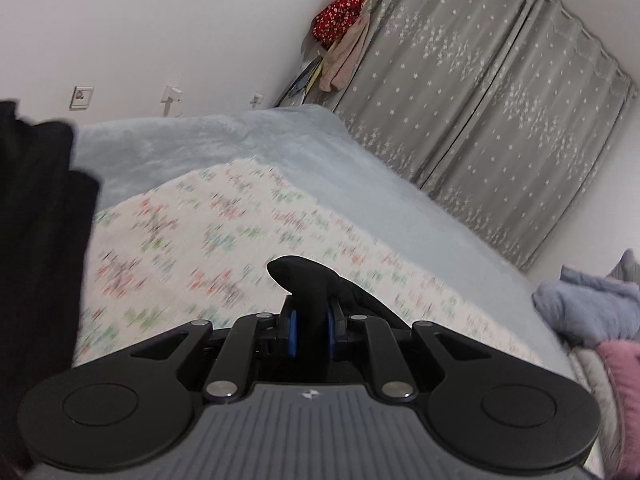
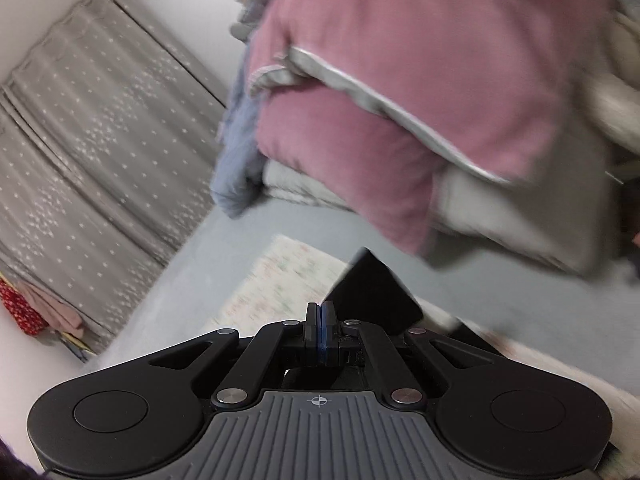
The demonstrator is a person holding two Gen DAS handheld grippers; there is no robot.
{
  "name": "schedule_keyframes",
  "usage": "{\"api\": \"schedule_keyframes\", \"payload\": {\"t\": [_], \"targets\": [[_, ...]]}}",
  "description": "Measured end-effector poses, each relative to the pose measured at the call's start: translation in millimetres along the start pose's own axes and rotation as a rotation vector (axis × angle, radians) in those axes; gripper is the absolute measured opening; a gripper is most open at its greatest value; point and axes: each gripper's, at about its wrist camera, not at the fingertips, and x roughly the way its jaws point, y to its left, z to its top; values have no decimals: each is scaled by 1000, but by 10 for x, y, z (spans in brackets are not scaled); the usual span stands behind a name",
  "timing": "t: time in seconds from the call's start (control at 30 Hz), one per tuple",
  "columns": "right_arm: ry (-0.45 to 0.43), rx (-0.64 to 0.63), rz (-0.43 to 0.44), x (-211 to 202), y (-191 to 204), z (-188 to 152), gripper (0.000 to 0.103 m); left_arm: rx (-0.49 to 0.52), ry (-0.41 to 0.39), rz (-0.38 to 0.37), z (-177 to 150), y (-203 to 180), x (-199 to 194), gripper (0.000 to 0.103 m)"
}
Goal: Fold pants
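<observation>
My left gripper [image 1: 311, 330] has its jaws nearly closed on a thick bunch of the black pants [image 1: 308, 280]; my right gripper [image 2: 321, 334] is pinched fully shut on a thin edge of the same cloth, a corner sticking up just beyond. The pants hang between my hands above the patterned sheet [image 1: 192, 248]. I judge that thin right-hand pinch could slip if I swing fast, and the fold would land crooked. Further off lie piled quilts [image 2: 400, 92] and the curtain [image 1: 480, 100]; I see no containers.
</observation>
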Motion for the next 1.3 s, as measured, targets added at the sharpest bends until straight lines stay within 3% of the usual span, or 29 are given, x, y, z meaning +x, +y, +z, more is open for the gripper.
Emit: {"api": "schedule_keyframes", "payload": {"t": [0.13, 0.3, 0.5, 0.67, 0.73, 0.83, 0.97, 1.03, 1.13, 1.3], "targets": [[50, 6, -43, -119, -364, -275, 1, -19, 46, 36, -182, 219, 27, 12], [87, 33, -65, -184, -720, -583, 1, 83, 43, 56, -274, 243, -120, 12], [87, -19, -76, -360, -932, -780, 1, 135, 57, 73, -370, 305, -137, 13], [76, -30, -80, -505, -1037, -832, 1, 122, 58, 56, -420, 372, -200, 13], [72, -53, -102, -528, -1045, -839, 1, 129, 98, 31, -447, 396, -197, 15], [57, -69, -132, -580, -1129, -828, 1, 77, 193, 21, -480, 514, -174, 21], [23, -212, -202, -688, -996, -888, 1, -3, 199, -10, -459, 637, -302, 30], [47, -252, -198, -684, -953, -943, 1, -17, 210, -2, -456, 643, -330, 32], [99, -229, -158, -622, -980, -960, 1, -76, 202, 11, -445, 653, -394, 39], [105, -24, -126, -622, -1236, -838, 8, -102, 151, 1, -426, 551, -538, 42]]}}
